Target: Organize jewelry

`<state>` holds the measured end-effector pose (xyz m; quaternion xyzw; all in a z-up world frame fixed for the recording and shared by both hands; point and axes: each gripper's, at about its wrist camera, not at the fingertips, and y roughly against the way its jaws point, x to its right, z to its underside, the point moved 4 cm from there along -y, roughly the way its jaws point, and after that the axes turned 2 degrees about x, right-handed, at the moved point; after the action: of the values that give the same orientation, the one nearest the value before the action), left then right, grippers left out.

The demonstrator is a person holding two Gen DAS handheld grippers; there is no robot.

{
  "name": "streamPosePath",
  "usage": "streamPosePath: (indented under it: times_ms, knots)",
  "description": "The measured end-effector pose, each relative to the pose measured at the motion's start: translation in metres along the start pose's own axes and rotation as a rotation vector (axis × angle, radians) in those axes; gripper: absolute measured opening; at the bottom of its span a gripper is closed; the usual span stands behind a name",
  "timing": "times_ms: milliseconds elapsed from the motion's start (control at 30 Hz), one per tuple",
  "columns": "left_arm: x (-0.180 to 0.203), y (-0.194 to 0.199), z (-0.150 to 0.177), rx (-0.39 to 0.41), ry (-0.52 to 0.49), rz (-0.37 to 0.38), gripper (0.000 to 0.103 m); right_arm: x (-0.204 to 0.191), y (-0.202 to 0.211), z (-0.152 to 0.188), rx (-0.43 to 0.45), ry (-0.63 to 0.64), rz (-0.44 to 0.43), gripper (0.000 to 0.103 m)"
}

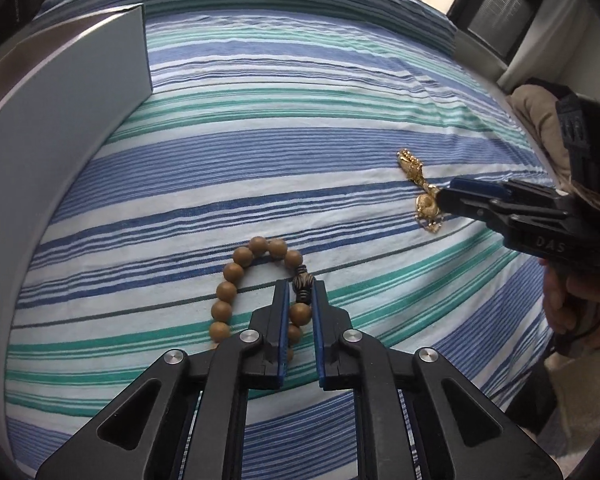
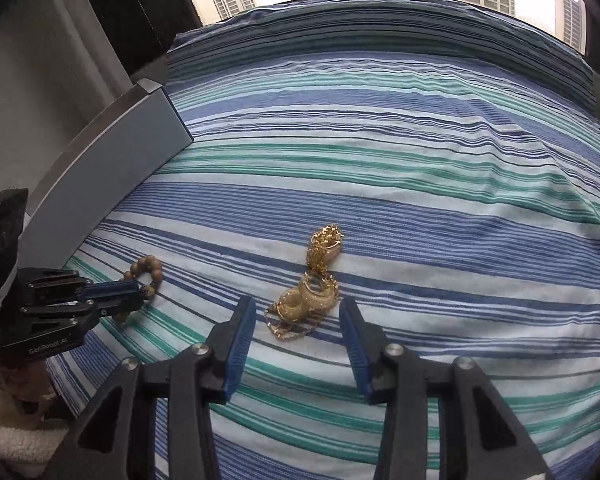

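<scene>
Striped bedding [image 1: 260, 168] in blue, teal and white covers the bed, with tower blocks showing through the window beyond it. At the far left edge of the bed stands a grey box [image 1: 60, 128], seen side-on, so whether it is open, or what it holds, cannot be told.

Two pieces of jewelry lie loose on the cover, well apart from each other and from the box. The wooden bead bracelet [image 1: 236, 280] lies nearest the left tool [image 1: 300, 286]. That tool's blue-padded fingers are drawn close together on either side of the bracelet's dark knotted bead, with another brown bead between them lower down. It looks like a pinch on the bracelet, though the bracelet lies flat on the bed, not lifted.

The tangle of gold chains and rings [image 2: 308, 288] lies to the right. The right tool [image 2: 298, 308] is spread wide, its two fingers standing either side of the near end of the tangle, apart from it. From the left camera its tip appears to reach the gold pile, but it holds nothing.

As a judgement, the task is at an early stage: nothing seems to have been put away, and both pieces are on the bedding. What is left is to finish each grasp, lift, and carry the pieces over, presumably to the grey box. The gold tangle may need care, since loose chains could trail or slip from a partial grip.
</scene>
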<state>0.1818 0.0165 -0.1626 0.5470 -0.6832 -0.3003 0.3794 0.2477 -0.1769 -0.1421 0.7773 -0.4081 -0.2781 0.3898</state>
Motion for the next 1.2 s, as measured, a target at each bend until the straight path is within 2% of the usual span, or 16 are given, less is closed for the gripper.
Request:
streamPosePath:
  times_ms: [133,167,200,233,300,433,667,833,933,1067,1200]
  knots:
    - [-0.003,0.012,0.002,0.018,0.007,-0.001,0.008,0.001,-0.031,-0.016,-0.038,-0.025,0.065,0.044]
    - [-0.003,0.014,0.002,0.020,0.009,0.000,0.008,0.000,-0.034,-0.019,-0.050,-0.019,0.082,0.040]
    - [-0.004,0.017,0.002,0.020,0.015,0.004,0.008,-0.001,-0.036,-0.023,-0.064,-0.002,0.120,0.013]
    - [-0.006,0.021,0.002,0.021,0.026,0.011,0.008,-0.001,-0.036,-0.026,-0.075,-0.004,0.125,0.007]
    - [-0.009,0.035,0.001,0.036,0.047,0.034,0.008,0.001,-0.027,-0.029,-0.084,-0.039,0.104,0.005]
    - [-0.017,0.080,-0.007,0.093,0.072,0.066,0.008,-0.005,0.026,-0.041,-0.002,-0.107,-0.014,0.005]
    - [-0.040,0.162,-0.028,0.179,0.118,0.082,0.008,-0.062,0.106,-0.088,0.132,-0.034,-0.115,0.004]
    - [-0.079,0.224,-0.046,0.236,0.162,0.035,0.009,-0.119,0.145,-0.133,0.224,0.046,-0.202,0.004]
    - [-0.110,0.249,-0.056,0.269,0.189,-0.036,0.009,-0.158,0.154,-0.161,0.243,0.100,-0.260,0.004]
    - [-0.154,0.272,-0.060,0.293,0.232,-0.130,0.009,-0.209,0.150,-0.195,0.242,0.168,-0.314,0.004]
    - [-0.201,0.277,-0.062,0.289,0.288,-0.207,0.009,-0.262,0.127,-0.225,0.218,0.217,-0.370,0.004]
